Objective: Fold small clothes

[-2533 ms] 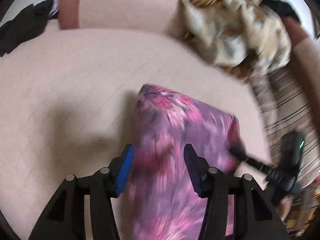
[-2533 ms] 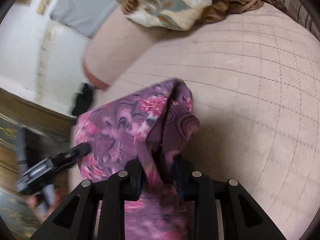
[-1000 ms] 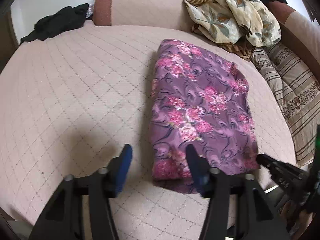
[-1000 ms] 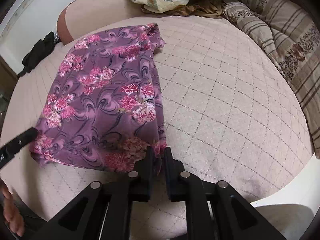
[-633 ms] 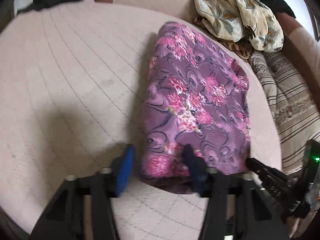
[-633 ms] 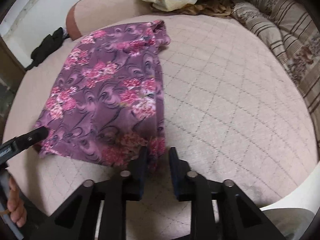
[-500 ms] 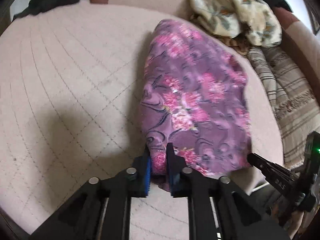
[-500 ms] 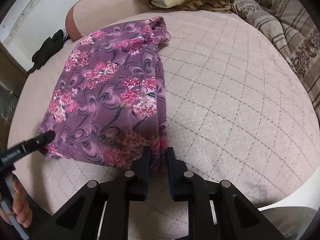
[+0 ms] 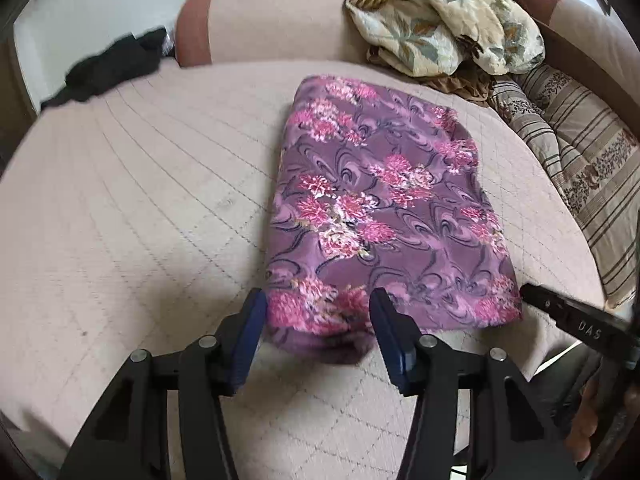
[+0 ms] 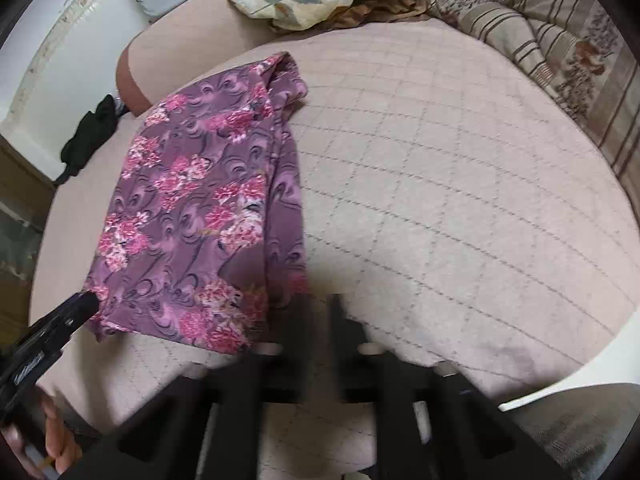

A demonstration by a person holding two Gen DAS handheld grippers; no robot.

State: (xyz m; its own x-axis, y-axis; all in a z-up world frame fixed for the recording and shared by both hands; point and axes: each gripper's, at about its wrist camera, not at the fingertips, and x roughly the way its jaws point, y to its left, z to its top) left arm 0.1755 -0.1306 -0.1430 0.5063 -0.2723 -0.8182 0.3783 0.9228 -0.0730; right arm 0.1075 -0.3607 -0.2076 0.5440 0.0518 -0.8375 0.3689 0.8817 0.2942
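Observation:
A purple garment with pink flowers (image 9: pixel 384 208) lies folded in a long rectangle on the pink quilted sofa seat (image 9: pixel 140 200). My left gripper (image 9: pixel 316 312) is open, its blue pads either side of the garment's near left corner, holding nothing. The garment also shows in the right wrist view (image 10: pixel 200 216). My right gripper (image 10: pixel 318 308) is blurred, its fingers close together just right of the garment's near right corner, with no cloth between them. The right gripper's tip shows in the left wrist view (image 9: pixel 560 308) at the garment's near right corner.
A heap of beige leaf-patterned cloth (image 9: pixel 440 20) lies on the sofa back. A striped cushion (image 9: pixel 580 152) is at the right. A black garment (image 9: pixel 112 68) lies at the far left. The seat's front edge (image 10: pixel 560 392) is near my right gripper.
My left gripper, shut on the garment's near corner half a second ago, has opened and let it go. My right gripper has slipped off the right corner and drawn back.

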